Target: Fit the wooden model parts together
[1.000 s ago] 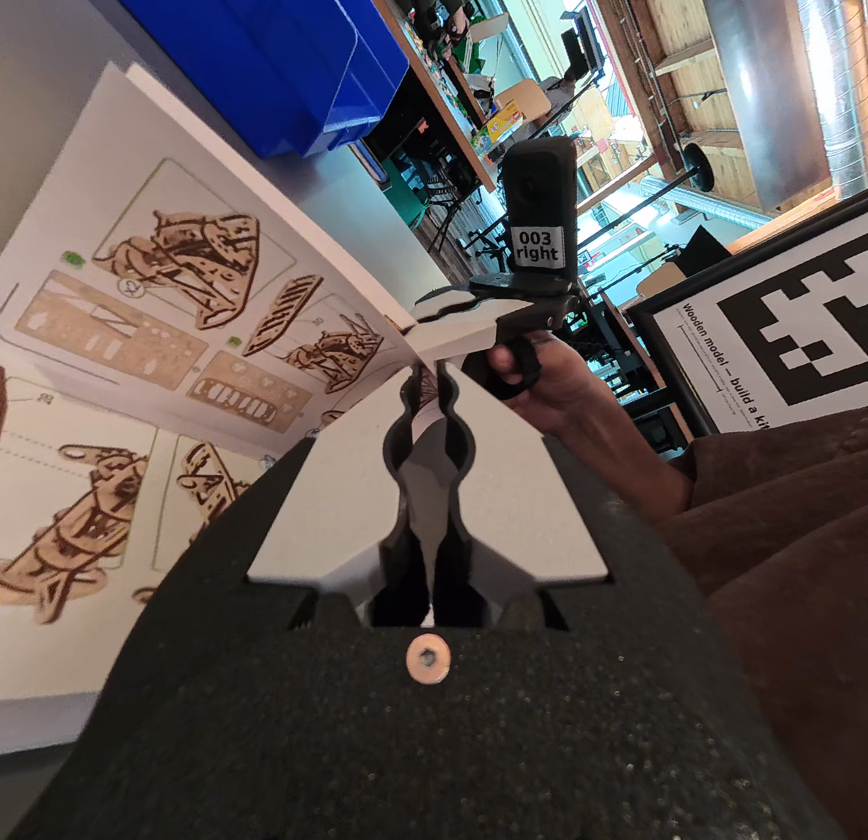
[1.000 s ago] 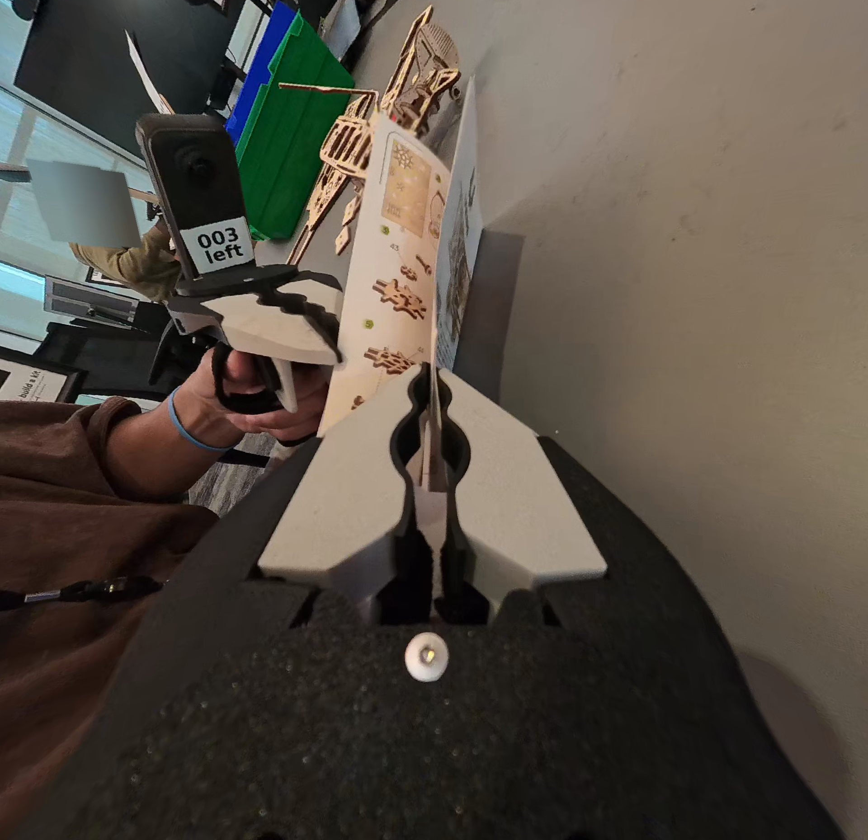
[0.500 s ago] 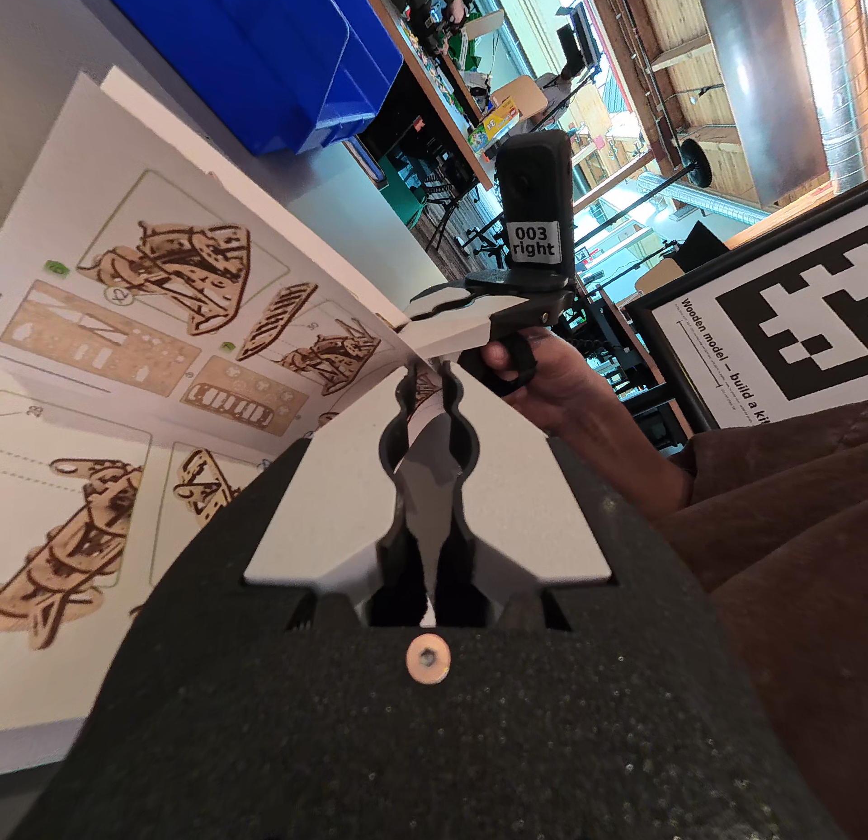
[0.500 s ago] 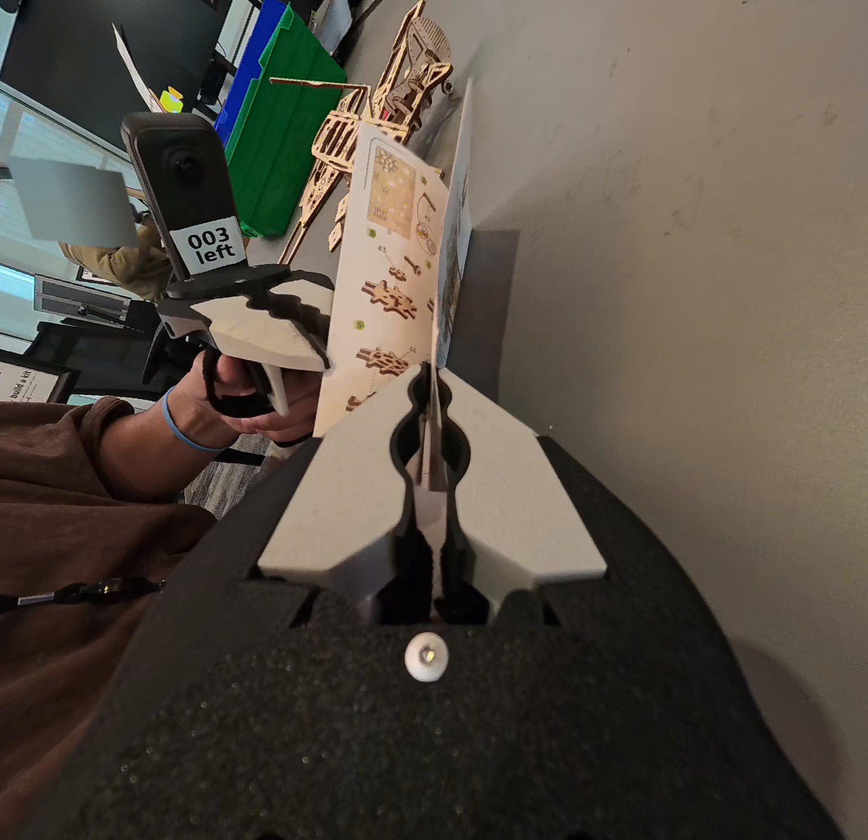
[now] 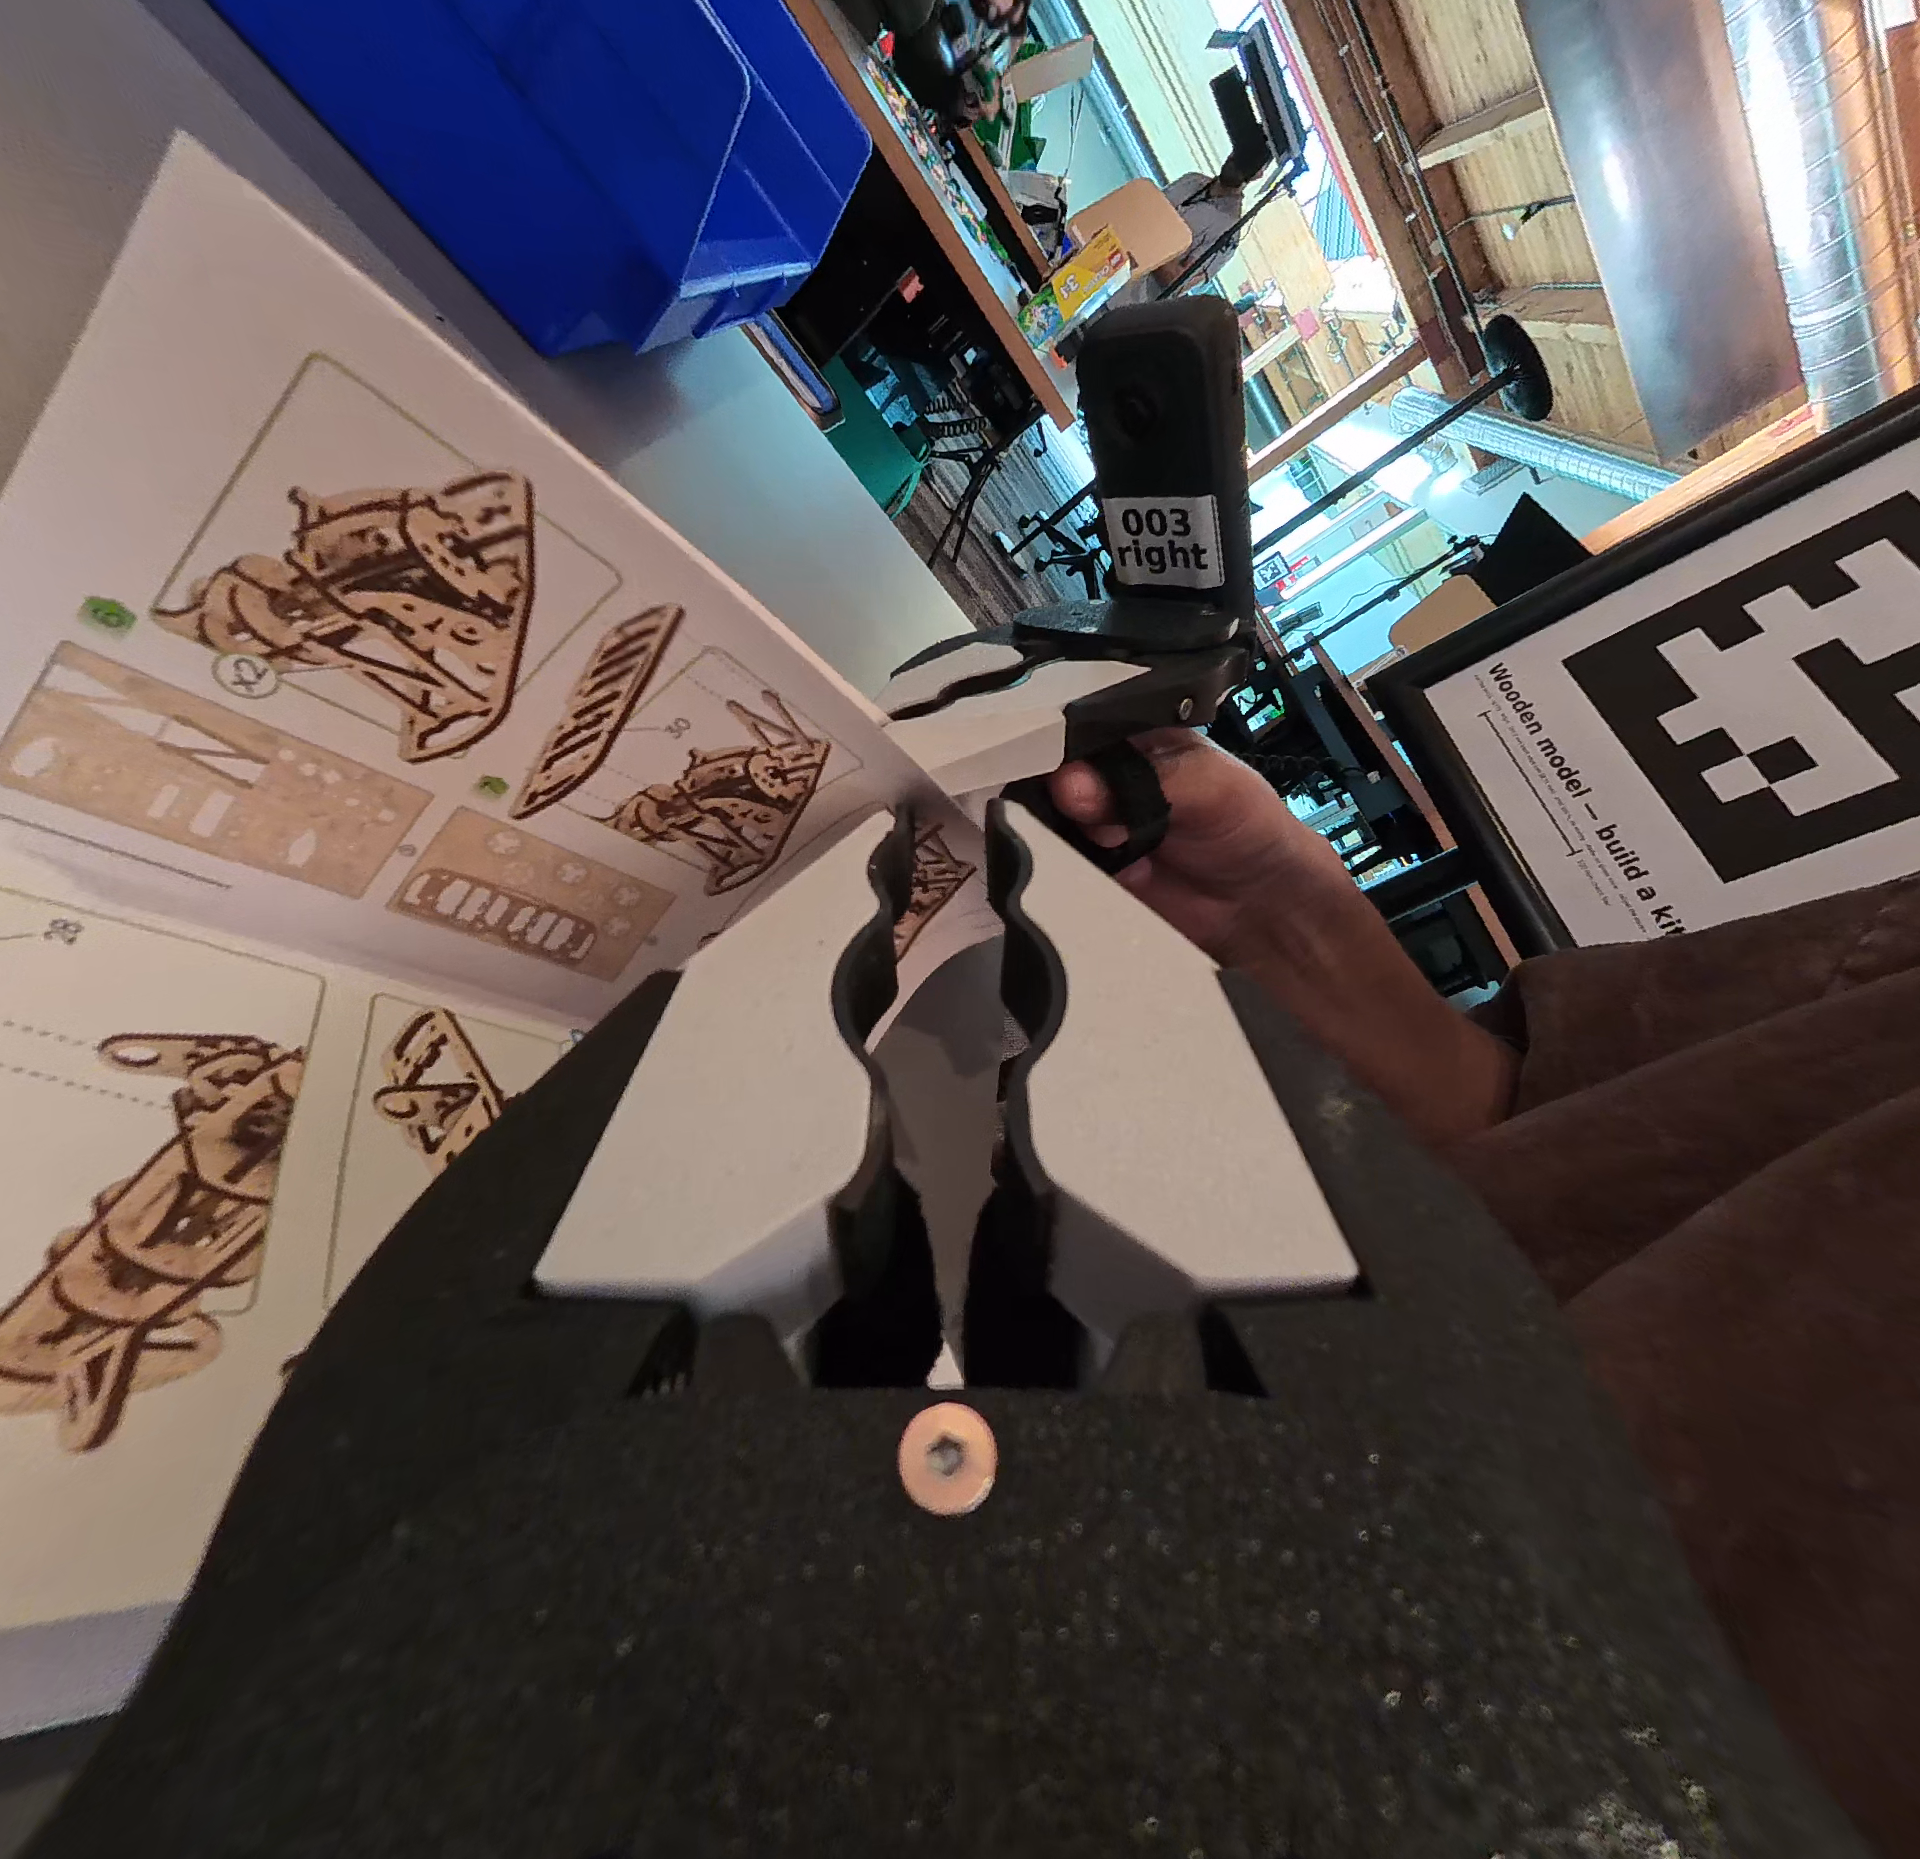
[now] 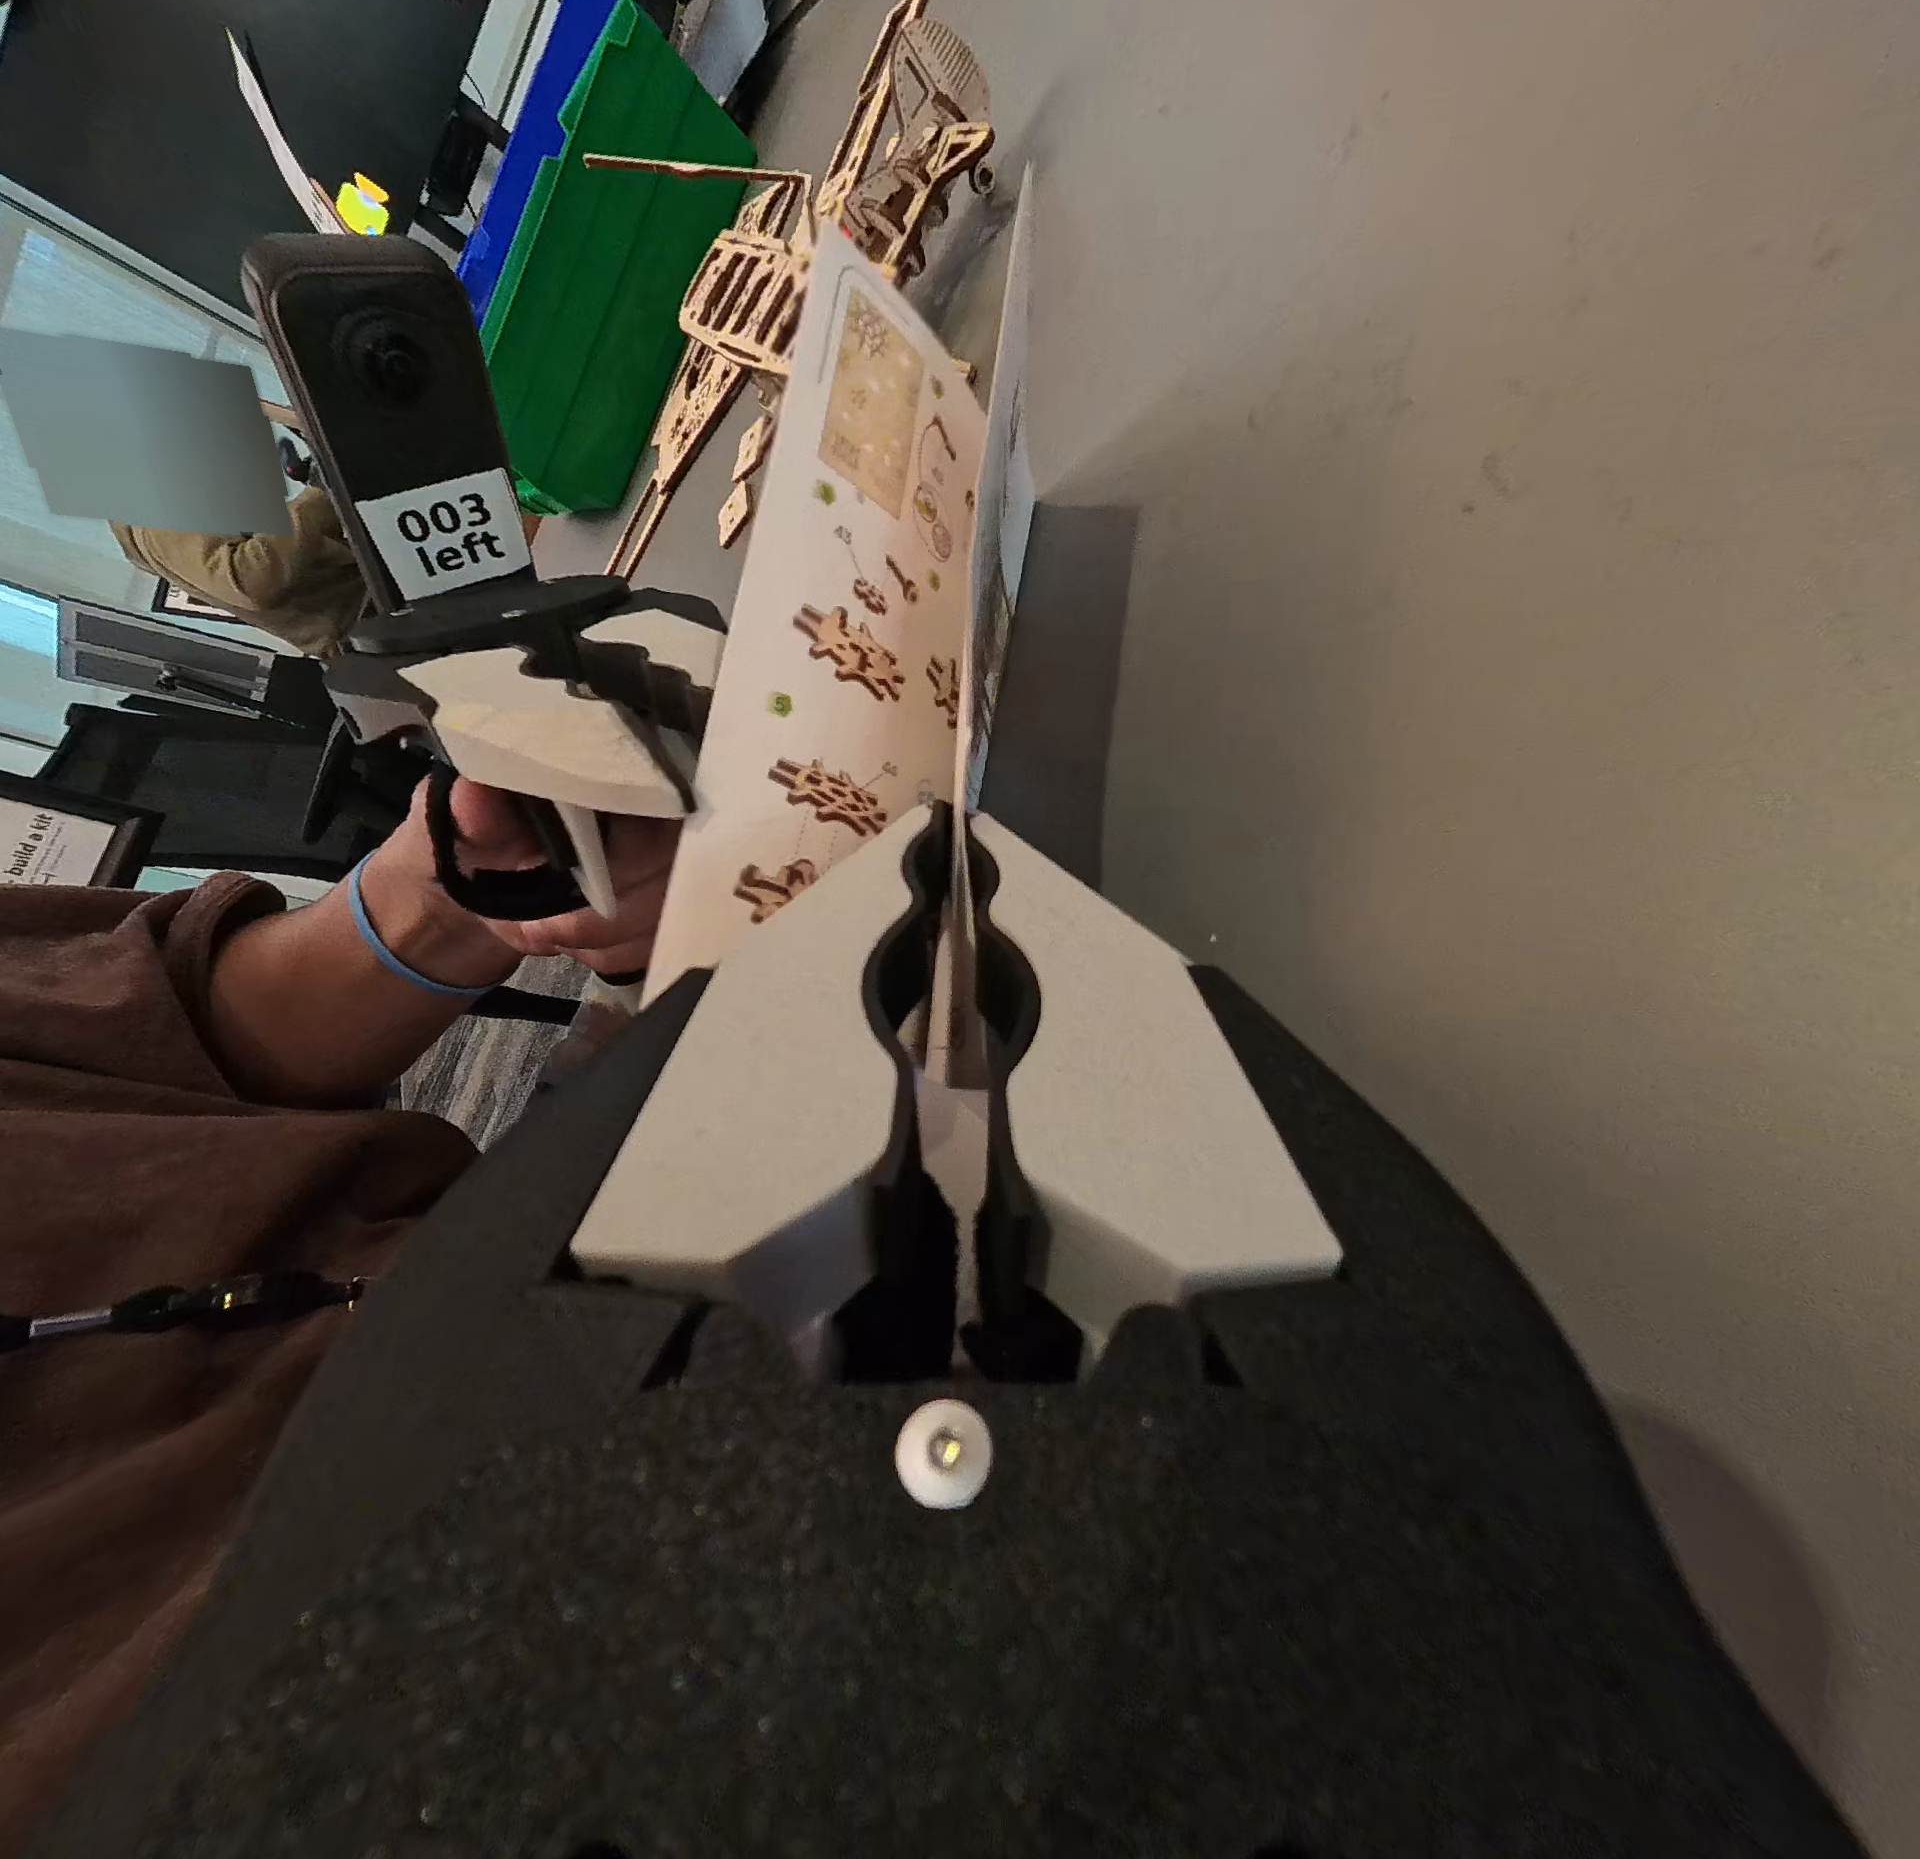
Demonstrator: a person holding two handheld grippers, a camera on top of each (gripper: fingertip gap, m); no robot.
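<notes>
Since the earlier frames the instruction booklet (image 5: pixel 343 729) has tilted a little further.

Left wrist view: the left gripper (image 5: pixel 940 833) has its jaws clamped on a booklet page, near a blue bin (image 5: pixel 540 136).

Right wrist view: the right gripper (image 6: pixel 951 822) pinches another page edge-on. The wooden model parts (image 6: pixel 831 282) lie on the grey table (image 6: pixel 1455 459), beyond the booklet and beside a green bin (image 6: pixel 613 303).

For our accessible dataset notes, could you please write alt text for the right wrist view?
The right gripper is shut on the edge of a page of an open instruction booklet held above a grey table. The left gripper meets the booklet's other side, and a partly built wooden model and green bin sit beyond.
</notes>
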